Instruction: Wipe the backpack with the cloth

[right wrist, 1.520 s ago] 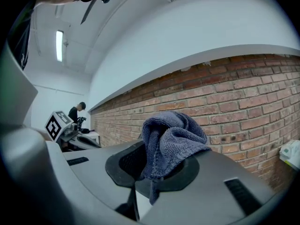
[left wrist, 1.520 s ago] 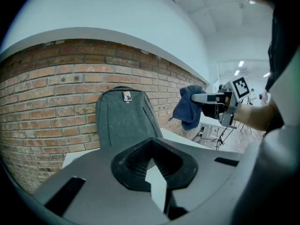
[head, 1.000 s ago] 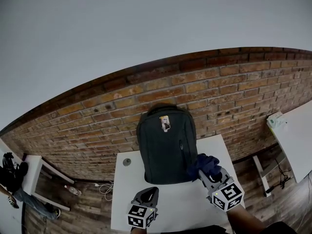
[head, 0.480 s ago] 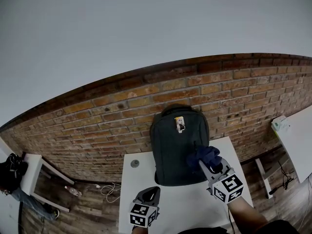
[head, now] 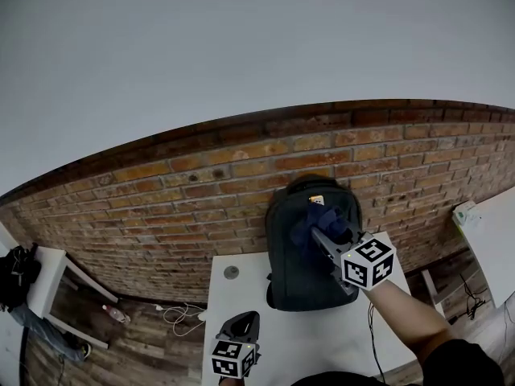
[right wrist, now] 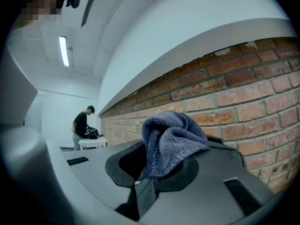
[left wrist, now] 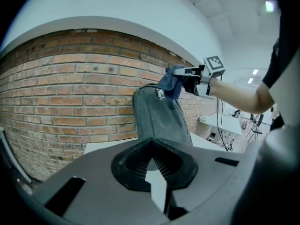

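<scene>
Right tongs (head: 317, 232) clamped on the cloth (head: 320, 219), which is bunched over the tips. We have it against the pack (head: 299, 284), upper front, just under the top edge by the small tag (head: 316, 200). Left tongs (head: 246, 320) closed tip to tip, nothing in them, low over the table (head: 366, 328) and well short of the pack. Pack stands upright ahead of both, its back on the brick wall (head: 161, 191). Bare table lies between the near tongs and the pack, more to its left. Table's right edge is close beside the pack.
</scene>
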A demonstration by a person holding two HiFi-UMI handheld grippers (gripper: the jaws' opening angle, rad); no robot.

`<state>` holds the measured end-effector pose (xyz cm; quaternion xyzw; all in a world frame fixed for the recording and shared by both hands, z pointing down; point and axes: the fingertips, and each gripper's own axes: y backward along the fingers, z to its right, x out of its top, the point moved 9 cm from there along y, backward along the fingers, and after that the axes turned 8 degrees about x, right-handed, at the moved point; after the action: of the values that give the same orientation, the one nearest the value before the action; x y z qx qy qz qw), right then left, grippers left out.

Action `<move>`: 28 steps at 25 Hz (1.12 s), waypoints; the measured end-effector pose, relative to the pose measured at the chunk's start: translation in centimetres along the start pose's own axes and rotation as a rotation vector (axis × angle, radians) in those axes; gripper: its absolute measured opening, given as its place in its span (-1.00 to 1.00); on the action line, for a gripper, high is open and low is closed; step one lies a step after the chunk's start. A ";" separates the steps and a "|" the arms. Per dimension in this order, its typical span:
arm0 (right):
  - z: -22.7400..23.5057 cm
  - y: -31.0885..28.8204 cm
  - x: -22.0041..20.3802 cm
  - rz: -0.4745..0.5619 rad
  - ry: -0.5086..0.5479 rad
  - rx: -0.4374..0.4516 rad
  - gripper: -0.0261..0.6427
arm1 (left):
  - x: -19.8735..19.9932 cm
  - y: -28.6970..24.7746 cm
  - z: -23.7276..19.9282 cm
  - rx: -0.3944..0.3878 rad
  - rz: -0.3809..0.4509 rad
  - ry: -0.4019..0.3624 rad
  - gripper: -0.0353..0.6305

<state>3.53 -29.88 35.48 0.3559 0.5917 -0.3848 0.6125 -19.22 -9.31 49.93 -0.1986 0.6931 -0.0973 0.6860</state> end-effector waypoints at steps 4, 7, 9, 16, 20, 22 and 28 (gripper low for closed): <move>1.5 -4.0 1.8 -0.022 0.046 0.005 -0.77 | -0.3 0.0 -1.5 0.022 0.009 0.034 -0.95; 2.5 -7.1 3.1 -0.036 0.065 0.009 -0.77 | -0.1 -0.6 -1.9 0.020 0.012 0.039 -0.95; 2.7 -9.1 3.7 -0.044 0.055 0.014 -0.77 | 0.1 -1.0 -2.0 0.009 0.012 0.036 -0.95; 2.7 -15.7 3.6 -0.134 0.072 0.014 -0.77 | -0.3 -1.8 -2.2 -0.016 0.000 0.019 -0.95; 3.1 -17.6 1.9 -0.240 0.116 -0.031 -0.77 | -0.4 -1.4 -2.9 0.000 0.005 0.010 -0.95; 3.6 -17.9 1.0 -0.280 0.131 -0.053 -0.77 | -0.2 -1.1 -3.4 0.015 0.017 0.012 -0.95; 6.4 -17.4 -0.2 -0.346 0.132 -0.154 -0.77 | 0.5 -1.0 -3.7 0.022 0.032 0.012 -0.95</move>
<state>-9.13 -43.40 36.27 0.2255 0.7107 -0.4138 0.5223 -22.70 -10.93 50.00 -0.1792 0.6991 -0.0952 0.6856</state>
